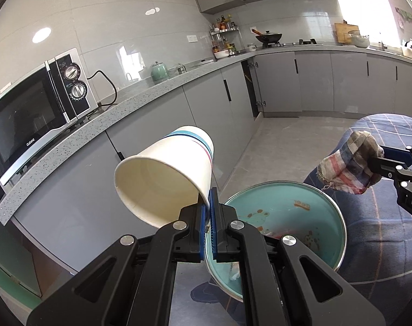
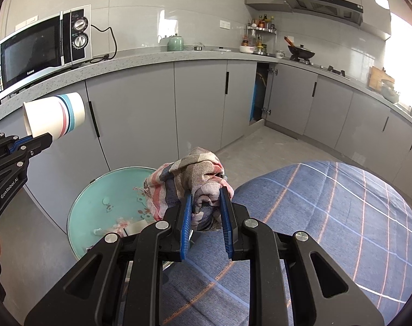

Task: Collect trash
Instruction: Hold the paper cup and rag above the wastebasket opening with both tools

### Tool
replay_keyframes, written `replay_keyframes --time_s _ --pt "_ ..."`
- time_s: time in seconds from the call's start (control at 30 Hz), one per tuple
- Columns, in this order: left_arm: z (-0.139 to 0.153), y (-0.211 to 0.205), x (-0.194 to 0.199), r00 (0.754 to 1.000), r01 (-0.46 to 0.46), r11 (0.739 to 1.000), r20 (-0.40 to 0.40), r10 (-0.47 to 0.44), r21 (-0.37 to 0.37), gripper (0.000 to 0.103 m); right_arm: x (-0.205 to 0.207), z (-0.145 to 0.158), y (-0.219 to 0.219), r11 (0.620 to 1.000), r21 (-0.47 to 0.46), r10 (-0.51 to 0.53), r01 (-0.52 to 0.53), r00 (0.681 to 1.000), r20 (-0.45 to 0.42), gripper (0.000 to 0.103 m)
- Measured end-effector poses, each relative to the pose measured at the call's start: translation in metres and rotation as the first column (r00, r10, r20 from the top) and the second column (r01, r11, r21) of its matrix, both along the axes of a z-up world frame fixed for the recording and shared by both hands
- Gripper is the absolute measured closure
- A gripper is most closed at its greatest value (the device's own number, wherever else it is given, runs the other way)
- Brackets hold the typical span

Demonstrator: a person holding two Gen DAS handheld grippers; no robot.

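Note:
My left gripper [image 1: 208, 203] is shut on the rim of a white paper cup [image 1: 165, 174] with blue and pink stripes, held on its side in the air above and left of a teal trash bin [image 1: 328, 203]. The cup [image 2: 53, 116] and left gripper [image 2: 46, 137] also show at the left of the right wrist view. My right gripper [image 2: 206, 198] is shut on a bunched plaid cloth [image 2: 189, 182], held over the near right rim of the bin [image 2: 97, 190]. The cloth [image 1: 350, 163] shows at the right of the left wrist view. Scraps lie inside the bin.
A blue plaid cushion [image 2: 328, 231] lies right of the bin. A grey counter [image 1: 124, 108] with a microwave [image 1: 34, 108], a green kettle [image 1: 159, 72] and a stove with a wok [image 1: 269, 38] runs behind. One cabinet door [image 2: 260, 92] stands ajar.

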State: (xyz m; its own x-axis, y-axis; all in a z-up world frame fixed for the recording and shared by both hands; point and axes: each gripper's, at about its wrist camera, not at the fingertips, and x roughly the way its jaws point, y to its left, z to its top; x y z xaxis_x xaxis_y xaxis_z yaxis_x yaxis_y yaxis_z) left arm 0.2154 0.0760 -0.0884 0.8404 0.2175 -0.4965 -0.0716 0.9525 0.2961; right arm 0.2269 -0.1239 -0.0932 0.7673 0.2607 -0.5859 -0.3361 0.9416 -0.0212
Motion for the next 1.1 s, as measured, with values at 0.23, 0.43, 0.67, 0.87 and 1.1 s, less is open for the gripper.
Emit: replay_keyframes --time_s 0.23,0.43,0.67,0.87,1.1 --pt "0.000 0.003 -0.001 1.000 -0.011 1.000 0.001 0.011 0.004 0.099 0.001 -0.001 0.007 1.000 -0.001 0.016 -0.016 1.000 0.001 0.082" --pt "0.001 0.006 -0.002 1.000 -0.016 1.000 0.004 0.016 0.009 0.099 0.003 0.000 0.013 1.000 -0.003 0.028 -0.028 1.000 0.002 0.082" --pt "0.000 0.014 -0.003 1.000 -0.026 1.000 0.002 0.026 0.013 0.099 0.001 -0.002 0.016 0.999 -0.007 0.042 -0.042 0.999 0.004 0.082" --pt "0.003 0.019 -0.004 0.999 -0.036 0.999 0.009 0.036 0.009 0.099 0.001 -0.002 0.022 0.999 -0.009 0.053 -0.053 0.999 0.007 0.082" --pt "0.006 0.022 -0.005 0.999 -0.038 0.999 0.017 0.038 -0.001 0.099 0.001 -0.003 0.024 0.998 -0.014 0.068 -0.068 0.998 0.009 0.082"
